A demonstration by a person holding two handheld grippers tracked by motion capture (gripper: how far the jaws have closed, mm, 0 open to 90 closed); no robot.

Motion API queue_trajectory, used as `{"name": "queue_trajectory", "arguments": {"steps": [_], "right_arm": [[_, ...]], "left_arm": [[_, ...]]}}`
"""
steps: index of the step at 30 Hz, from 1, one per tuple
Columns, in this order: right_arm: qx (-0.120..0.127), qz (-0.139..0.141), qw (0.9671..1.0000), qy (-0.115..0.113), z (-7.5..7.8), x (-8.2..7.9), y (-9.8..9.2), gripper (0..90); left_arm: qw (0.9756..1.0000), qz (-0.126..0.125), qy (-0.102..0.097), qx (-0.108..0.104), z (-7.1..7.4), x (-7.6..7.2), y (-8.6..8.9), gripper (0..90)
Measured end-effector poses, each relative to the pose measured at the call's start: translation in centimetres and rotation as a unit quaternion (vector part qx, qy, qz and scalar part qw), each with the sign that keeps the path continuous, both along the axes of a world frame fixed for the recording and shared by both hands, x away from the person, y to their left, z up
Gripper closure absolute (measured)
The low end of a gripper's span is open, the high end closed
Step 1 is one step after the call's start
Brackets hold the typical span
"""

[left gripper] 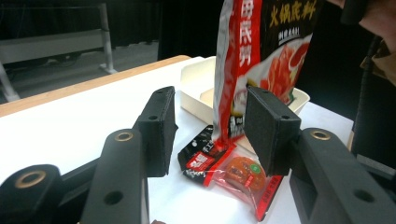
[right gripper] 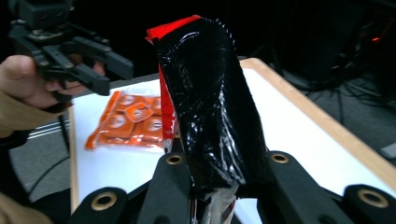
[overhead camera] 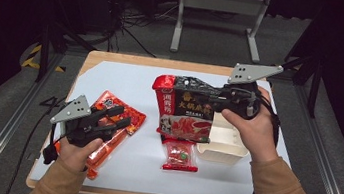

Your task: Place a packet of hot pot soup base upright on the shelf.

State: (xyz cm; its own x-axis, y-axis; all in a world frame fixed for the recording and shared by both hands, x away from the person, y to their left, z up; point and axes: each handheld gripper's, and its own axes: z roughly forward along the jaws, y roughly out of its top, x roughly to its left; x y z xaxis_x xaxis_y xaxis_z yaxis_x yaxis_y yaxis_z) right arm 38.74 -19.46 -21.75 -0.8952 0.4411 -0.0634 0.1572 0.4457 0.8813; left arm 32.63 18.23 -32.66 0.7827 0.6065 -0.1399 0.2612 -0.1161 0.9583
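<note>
My right gripper (overhead camera: 196,99) is shut on a large red-and-black hot pot sauce bag (overhead camera: 185,113) and holds it upright above the table; the bag (right gripper: 205,93) stands pinched between its jaws (right gripper: 217,186). Below the bag lies a small red sachet (overhead camera: 180,156), with a white tray (overhead camera: 225,154) beside it. My left gripper (overhead camera: 127,118) hovers open over an orange packet (overhead camera: 109,101) at the left. Between its jaws (left gripper: 210,112) nothing is held; beyond them I see the hanging bag (left gripper: 261,56), the red sachet (left gripper: 239,173) and the tray (left gripper: 196,88).
A white sheet (overhead camera: 127,78) covers the wooden table. A small black-and-red sachet (left gripper: 201,154) lies next to the red one. The orange packet (right gripper: 130,121) and the left gripper (right gripper: 111,73) appear beyond the bag. A metal frame (overhead camera: 220,5) stands on the floor behind the table.
</note>
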Motion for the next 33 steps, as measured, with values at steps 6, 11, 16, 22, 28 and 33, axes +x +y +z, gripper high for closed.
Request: {"name": "queue_trajectory", "arguments": {"steps": [6,11,16,22,28,33], "right_arm": [[0.004,-0.025,0.9996,-0.015,0.5,1.1,-1.5,78.6],[0.005,-0.039,0.9989,-0.026,0.7,2.1,-2.7,78.7],[0.007,-0.056,0.9978,-0.036,0.7,3.0,-4.1,78.6],[0.011,-0.078,0.9964,-0.032,0.6,4.4,-5.6,78.6],[0.015,-0.094,0.995,-0.031,0.3,5.4,-6.5,78.6],[0.018,-0.105,0.994,-0.026,-0.2,6.7,-7.4,78.7]], "left_arm": [[1.0,0.008,0.004,0.001,-0.2,0.3,0.3,54.4],[0.9998,0.014,0.011,0.002,-0.4,0.4,0.4,54.4],[0.9997,0.017,0.014,0.006,-0.5,0.6,0.6,54.3],[0.9997,0.02,0.014,0.006,-0.6,0.7,0.6,54.2],[0.9996,0.024,0.016,0.002,-0.6,0.7,0.7,54.2],[0.9996,0.024,0.015,0.004,-0.6,0.8,0.9,54.6]]}}
